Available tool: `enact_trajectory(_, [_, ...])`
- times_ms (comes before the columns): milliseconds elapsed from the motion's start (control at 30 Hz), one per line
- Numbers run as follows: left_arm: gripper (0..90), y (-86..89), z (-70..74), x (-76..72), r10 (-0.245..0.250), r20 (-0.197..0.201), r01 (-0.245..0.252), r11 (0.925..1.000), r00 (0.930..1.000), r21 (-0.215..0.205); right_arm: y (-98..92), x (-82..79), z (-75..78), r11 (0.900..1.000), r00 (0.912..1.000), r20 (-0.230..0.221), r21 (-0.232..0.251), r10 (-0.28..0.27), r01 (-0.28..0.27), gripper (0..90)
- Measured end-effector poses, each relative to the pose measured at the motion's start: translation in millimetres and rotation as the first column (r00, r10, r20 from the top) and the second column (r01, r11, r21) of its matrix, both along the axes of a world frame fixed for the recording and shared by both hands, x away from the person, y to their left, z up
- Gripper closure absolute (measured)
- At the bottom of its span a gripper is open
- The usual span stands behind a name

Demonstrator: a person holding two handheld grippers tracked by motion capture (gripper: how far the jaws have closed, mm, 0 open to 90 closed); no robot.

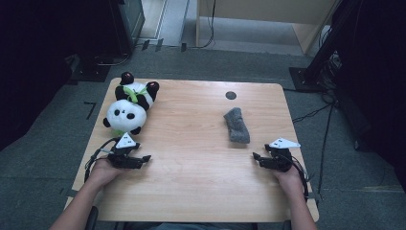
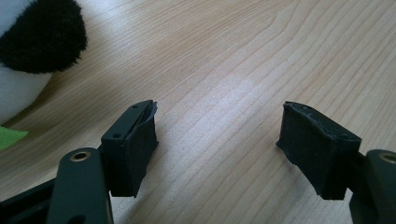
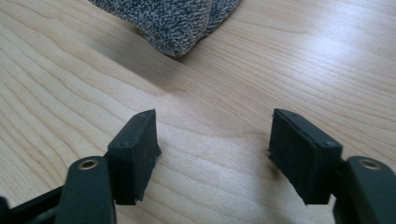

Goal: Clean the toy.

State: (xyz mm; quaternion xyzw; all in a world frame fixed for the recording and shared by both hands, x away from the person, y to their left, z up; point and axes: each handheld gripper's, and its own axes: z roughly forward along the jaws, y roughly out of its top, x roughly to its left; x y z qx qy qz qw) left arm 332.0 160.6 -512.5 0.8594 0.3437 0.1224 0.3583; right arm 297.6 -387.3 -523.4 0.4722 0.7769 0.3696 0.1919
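Both tools rest low near my edge of the table. The left gripper sits just below the panda; its jaws stand wide apart over bare wood and hold nothing. In the left gripper view, a black paw of the panda lies up and left of the jaws, apart from them. The right gripper is likewise spread wide and empty, with the sock just ahead of it and not touching. In the right gripper view, the sock's near end lies beyond the jaws, slightly left of the gap.

Risks, as I judge them: the sock is soft and flat, so a shallow approach may push it along the wood rather than pinch it. A grip on one layer alone could let it unfold and slip. The panda is plump and lies close to the table's left edge, so a nudge from the side could roll it off.

Count: one panda, one sock, two grippers, one table, one dark round cap set in the far part of the tabletop.
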Motion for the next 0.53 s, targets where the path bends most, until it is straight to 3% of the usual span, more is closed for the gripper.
enact_trajectory(100, [26.6, -0.1, -0.8, -0.3, -0.003, 0.007, 0.003, 1.0000, 1.0000, -0.001, 3.9, -0.7, -0.4, 1.000, 1.0000, 0.002, -0.023, -0.006, 0.006, 26.1])
enact_trajectory(233, [24.6, 0.8, -2.0, -0.7, 0.015, -0.001, -0.015, 0.9993, 0.9999, -0.034, 4.4, -0.5, -0.5, 1.000, 1.0000, -0.002, -0.021, -0.007, 0.007, 23.2])
enact_trajectory(367, [24.3, -0.5, -2.9, -2.2, 0.009, 0.018, -0.009, 0.9998, 0.9998, -0.017, 4.7, 0.3, -0.8, 0.999, 0.9996, -0.011, -0.027, -0.025, 0.025, 17.6])
enact_trajectory(533, [23.0, -1.1, -3.4, -2.6, 0.008, 0.020, -0.008, 0.9998, 0.9998, -0.019, 4.7, 0.2, -0.9, 0.999, 0.9996, -0.011, -0.028, -0.027, 0.026, 17.4])
